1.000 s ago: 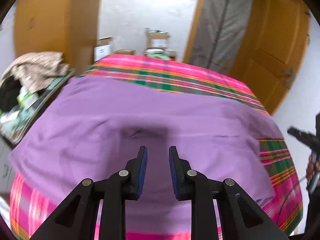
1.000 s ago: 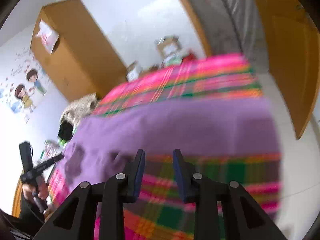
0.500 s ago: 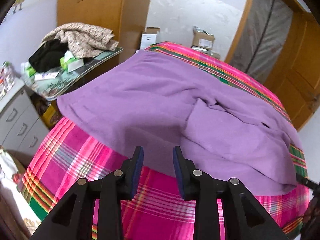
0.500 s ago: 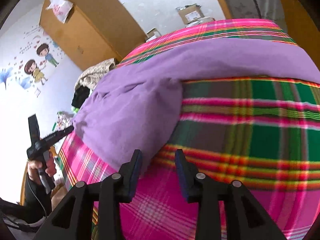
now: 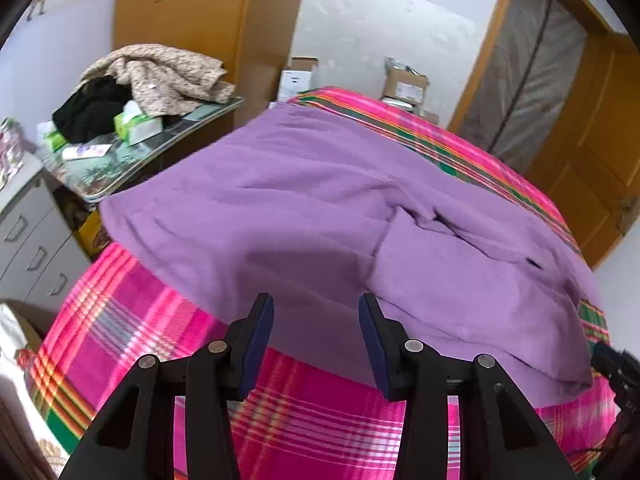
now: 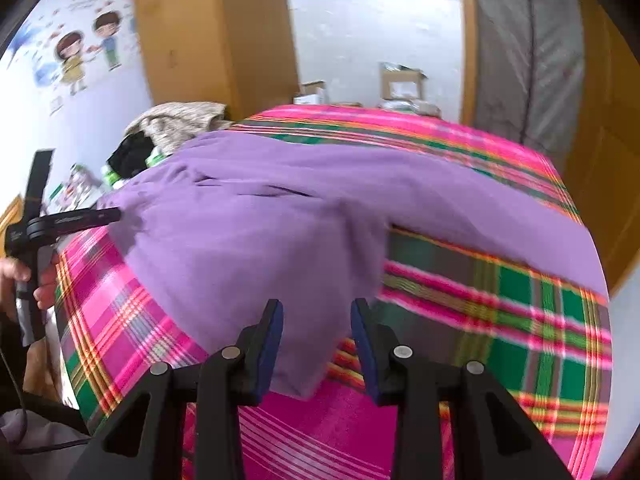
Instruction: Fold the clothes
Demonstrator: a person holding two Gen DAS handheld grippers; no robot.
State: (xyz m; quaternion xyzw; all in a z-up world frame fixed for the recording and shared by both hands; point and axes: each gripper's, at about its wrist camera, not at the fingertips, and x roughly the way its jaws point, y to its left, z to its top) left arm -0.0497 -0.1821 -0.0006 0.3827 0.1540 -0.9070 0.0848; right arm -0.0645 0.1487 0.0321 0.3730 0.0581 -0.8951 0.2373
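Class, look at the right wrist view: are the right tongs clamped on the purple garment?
No. The right tongs stand open above the purple garment, nothing pinched between their blue pads.

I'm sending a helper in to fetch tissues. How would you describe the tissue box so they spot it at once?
Left of the bed with the pink plaid cover stands a glass-topped side table piled with clothes. The tissue box lies beside the black garment, below the beige one: the only green-and-white carton there.

Bed w/ pink-green plaid sheet (image 5: 132,316). Beside it, surface (image 5: 120,168) w/ beige cloth heap (image 5: 168,76), tissue box (image 5: 138,126). Cardboard boxes (image 5: 404,84) behind; wooden wardrobe (image 5: 200,12).
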